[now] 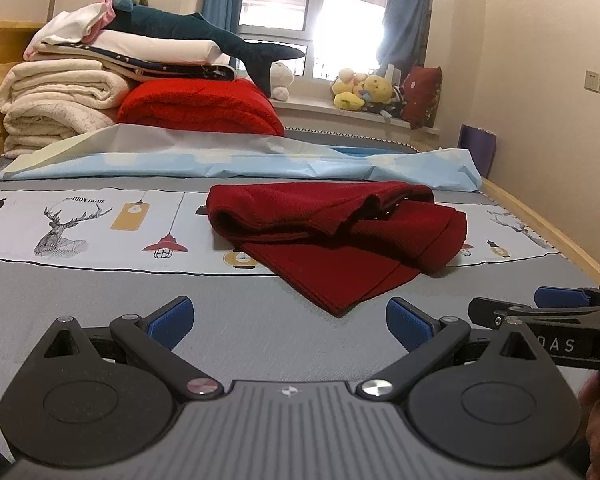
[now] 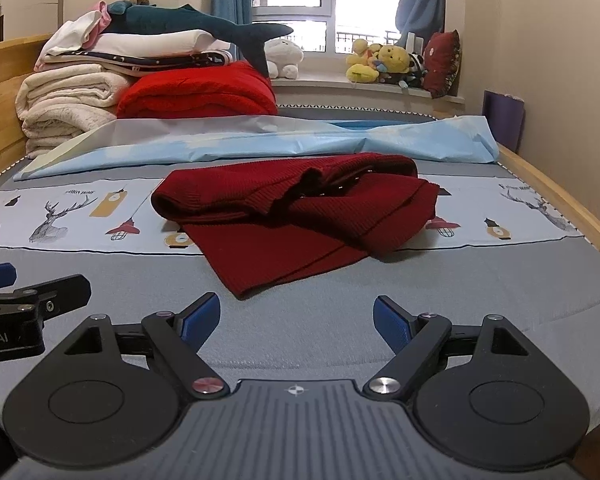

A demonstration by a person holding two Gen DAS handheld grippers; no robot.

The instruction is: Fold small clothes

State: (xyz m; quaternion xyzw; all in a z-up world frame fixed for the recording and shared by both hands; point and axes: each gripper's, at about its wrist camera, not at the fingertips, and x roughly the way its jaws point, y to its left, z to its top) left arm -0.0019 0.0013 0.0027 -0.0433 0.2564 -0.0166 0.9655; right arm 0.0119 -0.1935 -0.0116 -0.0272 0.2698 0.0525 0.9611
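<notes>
Dark red knit: we see one small garment, crumpled and half folded, centre of both frames, lying on the bed.
Garment shape: bunched roll at its far side, flat pointed flap toward the cameras; a few small shiny studs show in the fold, too small for us to name.
Bed cover: grey with a pale printed band (deer, lamps) running left to right under the garment.
Left gripper: lower centre of the left wrist frame, blue pads spread wide, nothing between them, bare grey cover in the gap.
Right gripper: lower centre of its own frame, jaws wide apart, nothing held; also pokes in at the right edge of the left wrist view.
Gripper vs garment: we put both near the flap's tip, not touching it.
Light blue sheet: loose, crosswise behind the garment.
Upper left: stack of folded blankets, cream and red, plush shark on top.
Upper right: windowsill with soft toys and a dark red cushion.
Hand: we see a bit at the right edge, lower down.
</notes>
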